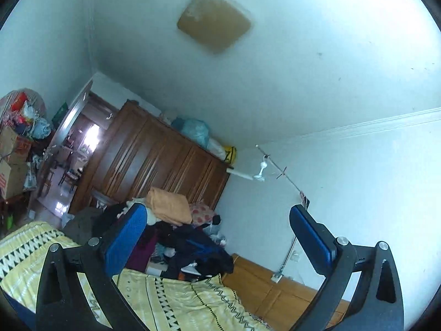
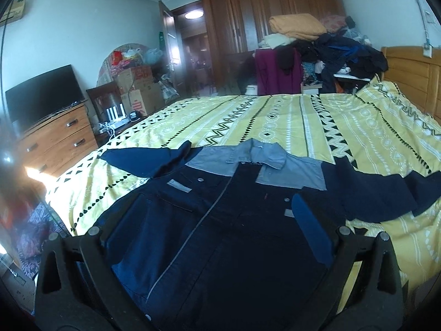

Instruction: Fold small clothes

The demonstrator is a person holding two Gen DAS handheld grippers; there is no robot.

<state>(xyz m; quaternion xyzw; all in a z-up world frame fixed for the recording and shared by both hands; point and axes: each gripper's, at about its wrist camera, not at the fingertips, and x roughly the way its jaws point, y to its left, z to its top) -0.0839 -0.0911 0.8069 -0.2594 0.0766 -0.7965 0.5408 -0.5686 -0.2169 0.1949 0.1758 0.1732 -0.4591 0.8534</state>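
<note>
A: Right gripper (image 2: 215, 226) nearest the lens, blue pads spread wide, nothing between them, low over the dark navy button-front shirt with the pale blue collar and yoke (image 2: 220, 207).

B: Shirt's look?

A: Front side up, collar toward the far side, both short sleeves spread out, grey placket strip down the middle, two chest pockets with metal snaps. Flat on the yellow patterned bedspread (image 2: 275, 118) at the near edge of the bed.

B: Left gripper (image 1: 217, 237)?

A: Tilted up toward the ceiling, jaws wide apart, empty. Piled clothes (image 1: 193, 242) beyond the bed, brown wooden wardrobe (image 1: 154, 160) behind.
</note>
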